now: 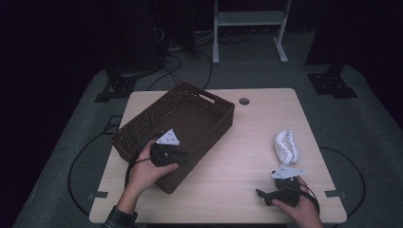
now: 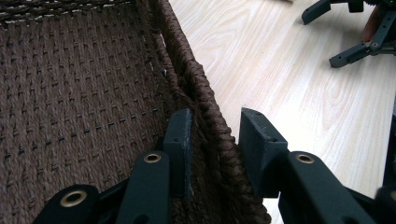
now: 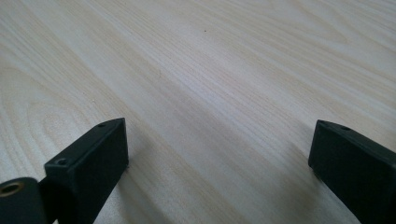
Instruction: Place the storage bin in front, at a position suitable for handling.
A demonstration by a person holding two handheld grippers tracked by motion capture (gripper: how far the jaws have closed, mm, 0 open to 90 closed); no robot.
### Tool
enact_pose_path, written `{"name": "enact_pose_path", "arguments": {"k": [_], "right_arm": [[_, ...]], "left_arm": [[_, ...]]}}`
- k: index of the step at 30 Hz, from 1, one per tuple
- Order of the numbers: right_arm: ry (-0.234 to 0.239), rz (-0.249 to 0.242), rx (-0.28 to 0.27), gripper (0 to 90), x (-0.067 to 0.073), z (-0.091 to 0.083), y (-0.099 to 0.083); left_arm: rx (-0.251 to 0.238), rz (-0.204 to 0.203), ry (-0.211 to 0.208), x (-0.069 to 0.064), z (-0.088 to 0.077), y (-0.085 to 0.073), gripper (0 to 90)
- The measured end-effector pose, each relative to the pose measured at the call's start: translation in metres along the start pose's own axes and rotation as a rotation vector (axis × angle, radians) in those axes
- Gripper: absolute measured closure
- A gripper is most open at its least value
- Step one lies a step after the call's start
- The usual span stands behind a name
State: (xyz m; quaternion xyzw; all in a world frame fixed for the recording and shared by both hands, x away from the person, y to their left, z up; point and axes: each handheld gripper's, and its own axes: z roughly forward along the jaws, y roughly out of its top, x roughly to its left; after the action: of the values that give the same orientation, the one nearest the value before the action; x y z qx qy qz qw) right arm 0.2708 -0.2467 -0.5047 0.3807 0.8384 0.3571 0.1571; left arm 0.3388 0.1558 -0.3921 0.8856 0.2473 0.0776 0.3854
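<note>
- Pale wood tabletop [image 1: 247,142] stood in a dark room.
- Left tool [image 2: 210,140] straddled the basket [image 1: 176,118] wall, one jaw inside and one outside, pinching the rim, likely to drag it.
- Right tool [image 3: 219,154] rested spread, idle, with the white cloth [image 1: 286,146] just beyond it.

The basket [image 1: 190,114] blocks the bench's [image 1: 247,156] left half; a white cloth [image 1: 286,146] lies near the right edge, with bare wood between them.

Basket [image 2: 93,93] floor cut by frame edge
</note>
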Motion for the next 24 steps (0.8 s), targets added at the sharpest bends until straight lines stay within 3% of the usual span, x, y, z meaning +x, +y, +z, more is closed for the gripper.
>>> {"name": "enact_pose_path", "arguments": {"k": [4,12,22,24], "right_arm": [[0.0,-0.001,0.0,4.2,-0.0001,0.0,0.0],[0.0,-0.001,0.0,4.2,0.0,0.0,0.0],[0.006,-0.001,0.0,4.3,-0.0003,0.0004,0.0006],[0.013,-0.015,-0.004,7.9,0.0001,0.0,0.0003]], "left_arm": [[0.04,0.009,-0.005,-0.0029,0.006,-0.0024,63.3],[0.013,-0.023,-0.016,-0.0022,0.0053,-0.0068,63.9],[0.013,-0.016,-0.012,-0.002,0.0051,-0.0072,63.5],[0.012,-0.017,-0.013,-0.0019,0.005,-0.0073,63.6]]}}
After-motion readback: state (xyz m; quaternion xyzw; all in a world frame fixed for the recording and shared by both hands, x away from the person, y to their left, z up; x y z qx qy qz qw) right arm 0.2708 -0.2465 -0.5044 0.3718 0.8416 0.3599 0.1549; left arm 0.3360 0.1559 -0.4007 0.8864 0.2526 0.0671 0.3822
